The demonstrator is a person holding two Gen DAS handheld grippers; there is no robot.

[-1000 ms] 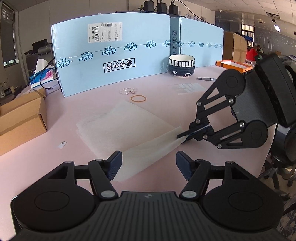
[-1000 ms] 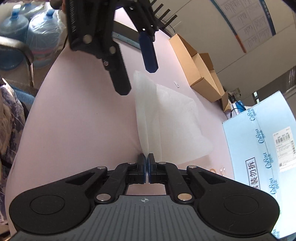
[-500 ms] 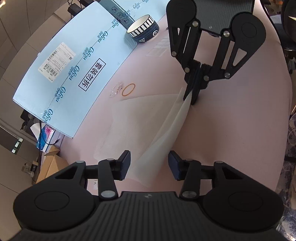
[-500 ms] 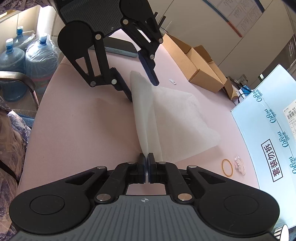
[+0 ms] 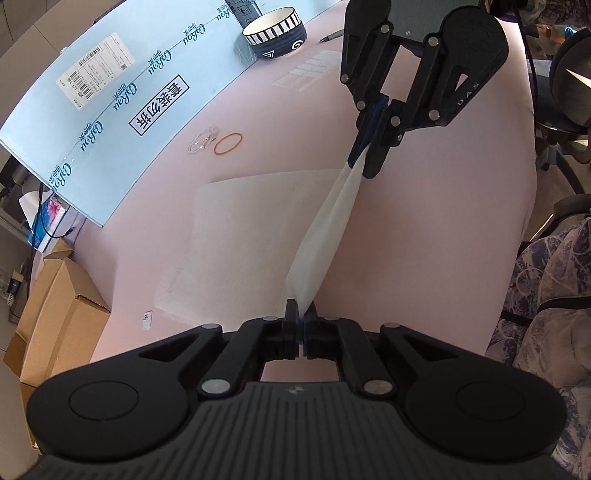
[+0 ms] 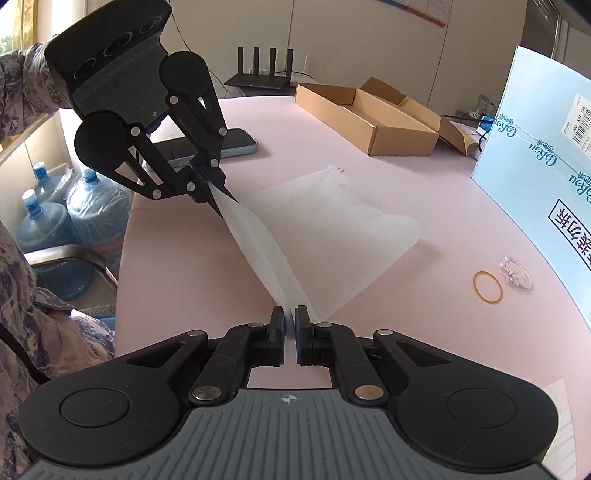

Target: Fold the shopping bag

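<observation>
Change: left claw (image 5: 300,325), whose jaws stood apart on either side of the bag's near edge half a second ago, has now pinched shut on that edge; a sliver of white film shows between its pads.
Right claw: right claw (image 6: 290,332) was already clamped on the opposite end of the same edge and remains so, with the film running out from between its fingers.
Bag: the shopping bag (image 5: 240,236), thin translucent white plastic, has one long edge lifted off the pink counter (image 5: 424,221) and stretched as a taut ridge between the two claws; the rest of the sheet lies flat on the counter, spreading toward the blue carton (image 5: 122,96).
Position: the bag sits mid-counter, the raised edge on the side toward the person, well apart from the cardboard box (image 6: 369,118) at the far edge in the right wrist view.
Nearby: a rubber band (image 6: 487,287) and a small wire loop (image 6: 515,275) lie just beyond the bag's corner; a striped bowl (image 5: 275,33) stands farther off by the carton.
Meaning: both ends of the edge are now secured, so the fold looks ready to begin, probably by carrying this edge across onto the flat part.
Risk: the film is slippery and light; uneven pull could skew the crease.
</observation>
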